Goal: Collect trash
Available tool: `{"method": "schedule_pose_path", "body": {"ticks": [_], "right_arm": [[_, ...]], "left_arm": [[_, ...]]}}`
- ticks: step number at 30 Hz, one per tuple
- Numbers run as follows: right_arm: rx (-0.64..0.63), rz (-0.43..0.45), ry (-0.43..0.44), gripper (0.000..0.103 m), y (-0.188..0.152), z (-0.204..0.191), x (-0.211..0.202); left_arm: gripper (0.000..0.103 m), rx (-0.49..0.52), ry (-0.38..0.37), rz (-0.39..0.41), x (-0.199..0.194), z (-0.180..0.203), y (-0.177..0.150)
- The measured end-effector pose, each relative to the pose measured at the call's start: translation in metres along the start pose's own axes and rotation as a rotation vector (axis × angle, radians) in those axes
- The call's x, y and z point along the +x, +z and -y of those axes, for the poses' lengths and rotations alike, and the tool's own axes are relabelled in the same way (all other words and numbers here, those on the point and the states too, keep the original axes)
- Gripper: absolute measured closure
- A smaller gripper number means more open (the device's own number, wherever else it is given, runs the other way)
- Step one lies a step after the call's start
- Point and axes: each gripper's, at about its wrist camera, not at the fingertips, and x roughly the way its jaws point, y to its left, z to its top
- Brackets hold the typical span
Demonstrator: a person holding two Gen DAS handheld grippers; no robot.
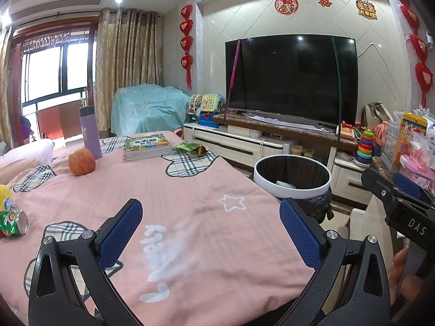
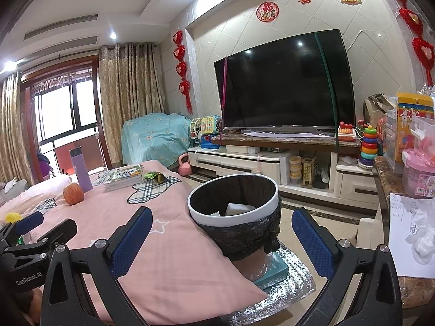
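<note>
A white-rimmed trash bin (image 1: 292, 178) (image 2: 234, 212) with a black liner stands beside the table's right edge; white scraps lie inside it. A crushed green can (image 1: 13, 222) lies at the table's left edge, and a green snack wrapper (image 1: 193, 149) (image 2: 154, 176) lies at the far side next to the books. My left gripper (image 1: 210, 224) hovers open over the pink cloth with nothing between its fingers. My right gripper (image 2: 221, 235) is open and empty, just in front of the bin; it also shows at the right in the left wrist view (image 1: 399, 193).
On the pink tablecloth (image 1: 190, 206) sit an apple (image 1: 81, 161), a purple bottle (image 1: 90, 131), a stack of books (image 1: 146, 146) and a yellow object (image 1: 5, 191). A TV stand (image 2: 272, 157) with toys stands behind; a cluttered counter (image 2: 402, 190) is at the right.
</note>
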Motion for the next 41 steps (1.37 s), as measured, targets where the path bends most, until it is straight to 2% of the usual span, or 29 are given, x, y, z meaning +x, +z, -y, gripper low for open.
{"method": "schedule_pose_path", "body": {"ticks": [17,41], "right_arm": [[0.001,-0.006,0.011,0.0,0.002,-0.002,0.001],[0.01,-0.057,0.03,0.0,-0.002,-0.002,0.019]], "left_arm": [[0.0,0.002,-0.002,-0.015,0.007,-0.001,-0.002],[0.0,-0.013,-0.015,-0.052,0.023,-0.009,-0.005]]}}
